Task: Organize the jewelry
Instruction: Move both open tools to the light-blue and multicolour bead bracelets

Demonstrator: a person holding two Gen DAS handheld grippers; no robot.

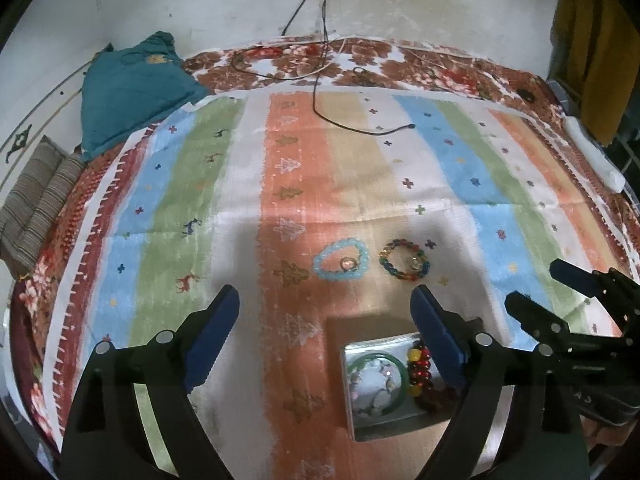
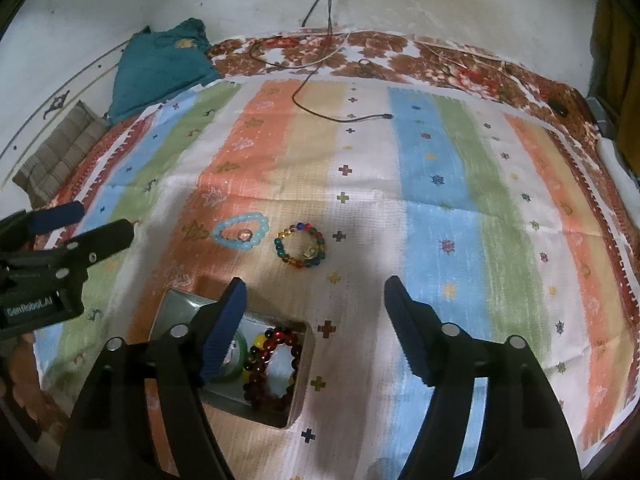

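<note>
Both grippers point down at a striped cloth (image 1: 352,184) and both are empty.

Left gripper (image 1: 324,336): jaws spread wide, nothing between the blue pads (image 1: 214,340), no contact with anything. Right gripper (image 2: 316,330): also clearly open, somewhat less wide, nothing gripped.

Tin (image 1: 394,390): small, square, shiny metal, open top, sitting flat on the cloth. In the left view it is below and just inside the left gripper's right finger; in the right view that gripper's left finger overlaps it.

Inside the tin:
- green bangle (image 1: 374,360), smooth ring, lying on a pale floral lining or item; can't tell which
- dark bracelet (image 2: 276,368), dark red-brown beads plus a few yellow ones, on the tin's right side, touching the bangle or just beside it

Still loose on the cloth, ahead of the fingertips of both grippers:
- blue bracelet (image 1: 340,260), pale translucent blue beads, slightly pear-shaped loop, with a small pinkish charm inside the loop
- mixed bracelet (image 1: 404,260), round beads in blue, green, red and amber, with a small pale charm on one side

The two lie side by side, near each other but not touching, blue one on the left. Both are well clear of the tin.

A black cable (image 1: 360,126) runs across the far cloth.
</note>
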